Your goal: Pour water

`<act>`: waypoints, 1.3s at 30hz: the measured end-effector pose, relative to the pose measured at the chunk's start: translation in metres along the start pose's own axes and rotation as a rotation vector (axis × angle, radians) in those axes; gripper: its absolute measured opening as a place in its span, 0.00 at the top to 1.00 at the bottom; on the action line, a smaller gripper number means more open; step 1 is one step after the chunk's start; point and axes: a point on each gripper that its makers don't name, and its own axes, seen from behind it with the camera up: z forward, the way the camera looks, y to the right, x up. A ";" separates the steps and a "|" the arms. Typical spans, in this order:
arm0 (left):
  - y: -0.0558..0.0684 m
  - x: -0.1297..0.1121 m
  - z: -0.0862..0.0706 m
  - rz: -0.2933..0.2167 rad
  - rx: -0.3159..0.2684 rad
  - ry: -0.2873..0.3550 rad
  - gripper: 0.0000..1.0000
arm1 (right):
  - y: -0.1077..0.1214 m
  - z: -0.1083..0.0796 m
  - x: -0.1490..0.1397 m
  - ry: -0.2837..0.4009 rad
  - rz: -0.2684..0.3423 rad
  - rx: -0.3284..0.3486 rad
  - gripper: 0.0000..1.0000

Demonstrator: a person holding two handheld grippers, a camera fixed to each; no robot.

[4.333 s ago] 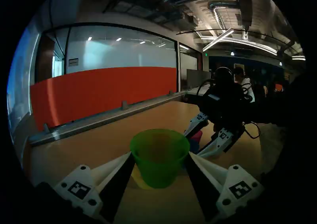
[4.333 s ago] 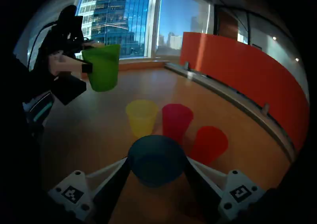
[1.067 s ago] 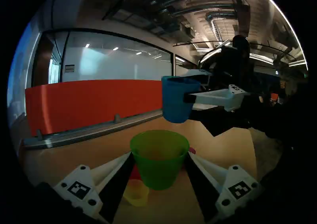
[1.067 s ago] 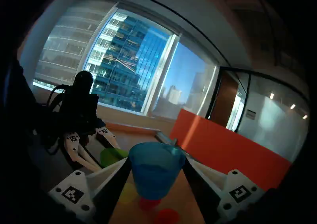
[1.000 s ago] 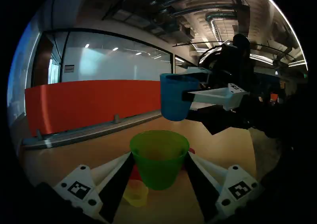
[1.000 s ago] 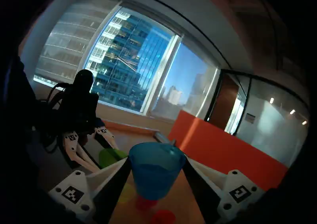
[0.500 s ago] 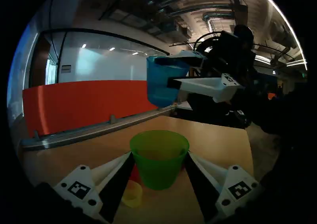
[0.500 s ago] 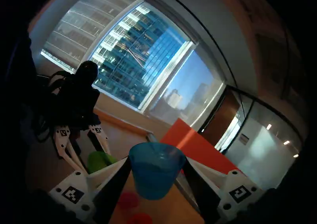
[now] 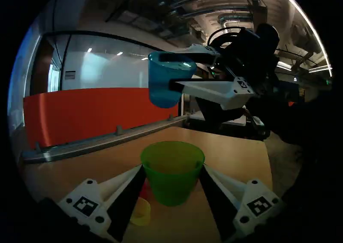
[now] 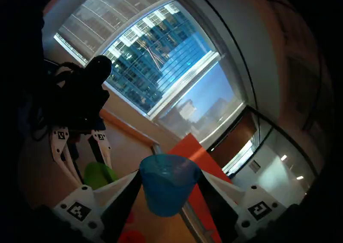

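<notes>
A green cup (image 9: pixel 173 174) sits upright between the fingers of my left gripper (image 9: pixel 171 169), which is shut on it above the wooden table (image 9: pixel 240 153). Higher up and a little to its left hangs a blue cup (image 9: pixel 160 92), tilted, with my right gripper (image 9: pixel 170 73) shut on it. In the right gripper view the blue cup (image 10: pixel 167 187) is clamped between the fingers of the right gripper (image 10: pixel 169 178). The green cup (image 10: pixel 99 175) lies below and to its left in the left gripper (image 10: pixel 96 171). I see no stream of water.
A yellow cup (image 9: pixel 139 211) and a red cup (image 9: pixel 144 192) stand on the table under the green cup. Another red cup (image 10: pixel 133 236) shows at the bottom of the right gripper view. An orange wall panel (image 9: pixel 85 110) and a metal rail (image 9: pixel 107 135) border the table's far side.
The right gripper has lifted the blue cup off the table, carried it up and left over the green cup, and rolled it into a tilt. The left gripper has raised the green cup slightly.
</notes>
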 end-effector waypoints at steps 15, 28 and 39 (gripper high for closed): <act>0.002 0.002 0.000 0.002 -0.005 0.001 0.16 | 0.018 0.006 0.003 -0.019 -0.168 -0.040 0.09; 0.008 0.007 0.002 0.002 -0.015 0.014 0.16 | 0.021 0.010 0.003 -0.039 -0.305 -0.040 0.09; 0.012 0.012 0.003 -0.003 -0.027 0.036 0.16 | 0.022 0.014 0.003 -0.050 -0.385 -0.042 0.09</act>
